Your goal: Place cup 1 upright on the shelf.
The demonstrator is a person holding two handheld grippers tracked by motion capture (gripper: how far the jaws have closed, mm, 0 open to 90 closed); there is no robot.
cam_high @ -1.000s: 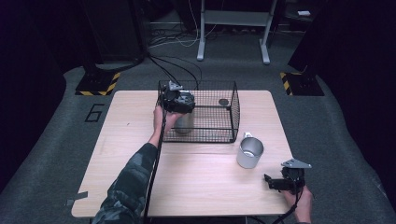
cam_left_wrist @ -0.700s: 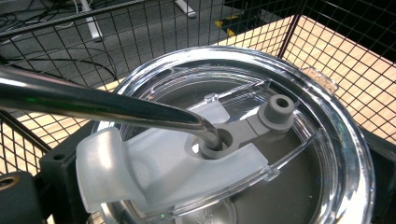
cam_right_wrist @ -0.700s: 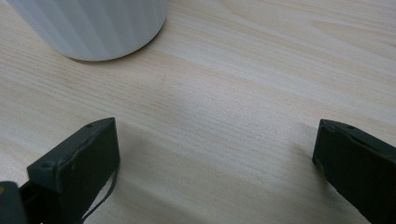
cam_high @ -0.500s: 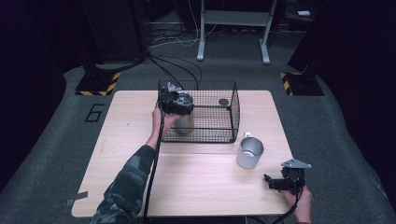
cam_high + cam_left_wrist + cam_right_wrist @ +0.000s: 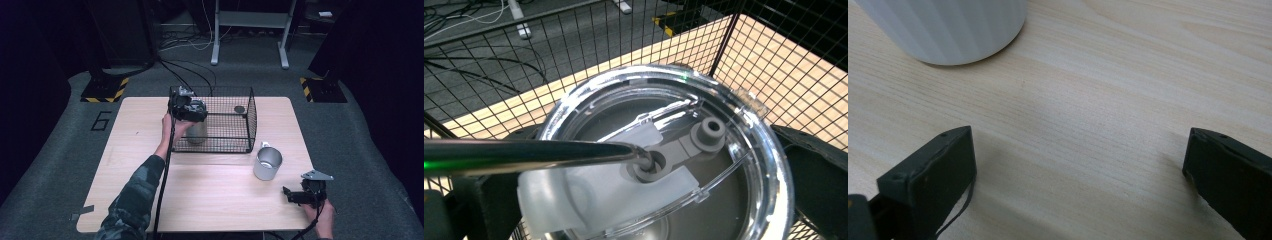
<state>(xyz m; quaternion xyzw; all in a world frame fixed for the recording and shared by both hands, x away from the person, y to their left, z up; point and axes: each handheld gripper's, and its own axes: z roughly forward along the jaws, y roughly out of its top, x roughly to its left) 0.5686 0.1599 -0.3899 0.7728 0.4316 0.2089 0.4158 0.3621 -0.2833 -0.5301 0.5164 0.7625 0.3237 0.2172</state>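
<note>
**Tumbler held over the wire basket**

While the left gripper (image 5: 187,107) hangs at the near-left corner of the black wire-mesh basket (image 5: 235,145), its jaws stand either side of a steel tumbler with a clear plastic lid (image 5: 659,165), pressed to the cup's flanks as far as the left gripper view lets me judge. A shiny metal straw (image 5: 529,156) runs through the lid's grey grommet and lies across that view. In the high view the tumbler (image 5: 196,131) sits just inside the basket, against its left wall; whether its base rests on the basket floor I cannot tell.

Beyond the basket's near-right corner, on the pale wooden table (image 5: 210,195), stands a white ribbed mug (image 5: 267,163). The right gripper (image 5: 300,196) rests low on the table, on the near side of that mug and apart from it, jaws wide with nothing between them.

To do this step well, I judge the tumbler should stay upright and go straight down, so the straw does not snag the mesh. Release only once the base is flat on the basket floor, then lift the gripper clear of the basket's rim without nudging the lid.
</note>
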